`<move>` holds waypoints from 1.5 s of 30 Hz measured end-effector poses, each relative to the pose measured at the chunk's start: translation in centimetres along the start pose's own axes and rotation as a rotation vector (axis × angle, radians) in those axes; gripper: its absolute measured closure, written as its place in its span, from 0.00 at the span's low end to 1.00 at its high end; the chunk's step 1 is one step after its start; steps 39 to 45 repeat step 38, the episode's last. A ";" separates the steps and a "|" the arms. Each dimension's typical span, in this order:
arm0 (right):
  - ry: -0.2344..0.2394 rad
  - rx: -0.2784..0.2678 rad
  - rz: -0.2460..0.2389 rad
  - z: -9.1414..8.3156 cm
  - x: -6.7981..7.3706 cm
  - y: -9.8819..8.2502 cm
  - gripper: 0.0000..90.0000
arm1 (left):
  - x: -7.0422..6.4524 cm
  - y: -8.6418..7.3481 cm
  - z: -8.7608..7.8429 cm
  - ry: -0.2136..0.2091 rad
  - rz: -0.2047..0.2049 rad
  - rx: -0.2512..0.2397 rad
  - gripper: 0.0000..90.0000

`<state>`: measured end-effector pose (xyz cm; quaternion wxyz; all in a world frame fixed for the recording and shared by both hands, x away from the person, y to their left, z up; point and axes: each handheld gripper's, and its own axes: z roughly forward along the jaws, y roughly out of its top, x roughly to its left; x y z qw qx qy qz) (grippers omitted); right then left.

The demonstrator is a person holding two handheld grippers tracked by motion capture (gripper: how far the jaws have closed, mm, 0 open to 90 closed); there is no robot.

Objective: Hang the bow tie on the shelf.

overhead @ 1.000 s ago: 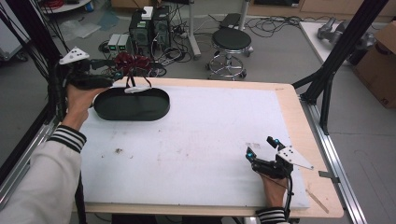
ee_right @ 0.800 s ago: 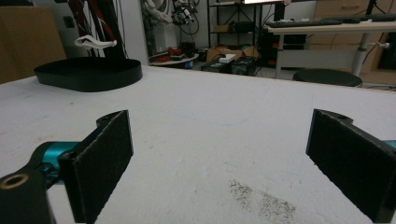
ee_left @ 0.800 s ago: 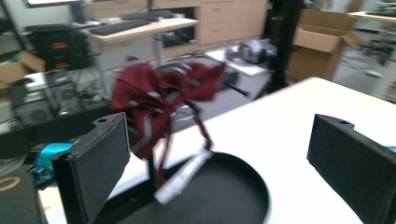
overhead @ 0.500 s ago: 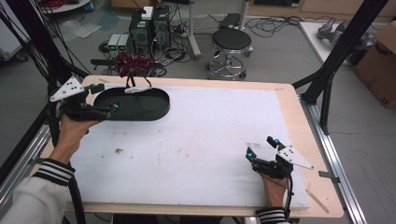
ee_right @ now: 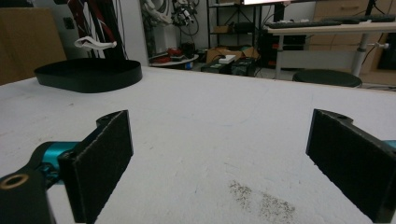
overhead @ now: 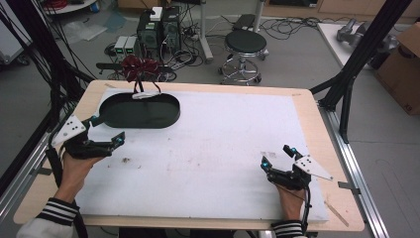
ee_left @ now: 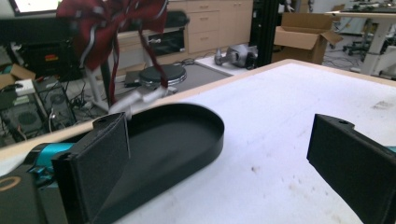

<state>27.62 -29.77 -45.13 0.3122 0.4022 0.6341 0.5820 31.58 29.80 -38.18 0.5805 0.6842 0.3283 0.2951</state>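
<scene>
A black oval tray lies on the white mat at the far left, empty inside. A dark red bow-like bundle hangs just behind it, and its white end rests over the tray's far rim. My left gripper is open just in front of the tray's left end, with nothing between its jaws. My right gripper rests open on the mat at the near right, far from the tray, and holds nothing.
The white mat covers most of the wooden table. Small dark crumbs lie near the left gripper, and more lie ahead of the right one. A stool and computer boxes stand on the floor beyond.
My left gripper has drawn back from the tray's left rim toward the near edge. The tray has stayed in place and the right gripper has not moved.
</scene>
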 end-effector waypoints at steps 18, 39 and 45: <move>-0.001 -0.006 0.008 -0.1 0.0 0.0 0.07 | -1.6 -6.8 0.2 0.006 -0.074 -0.096 0.07; 0.000 -0.010 0.006 -0.2 0.1 -0.1 0.07 | -2.1 -7.3 -0.2 0.037 -0.041 -0.155 0.07; 0.000 -0.010 0.006 -0.2 0.1 -0.1 0.07 | -2.1 -7.3 -0.2 0.037 -0.041 -0.155 0.07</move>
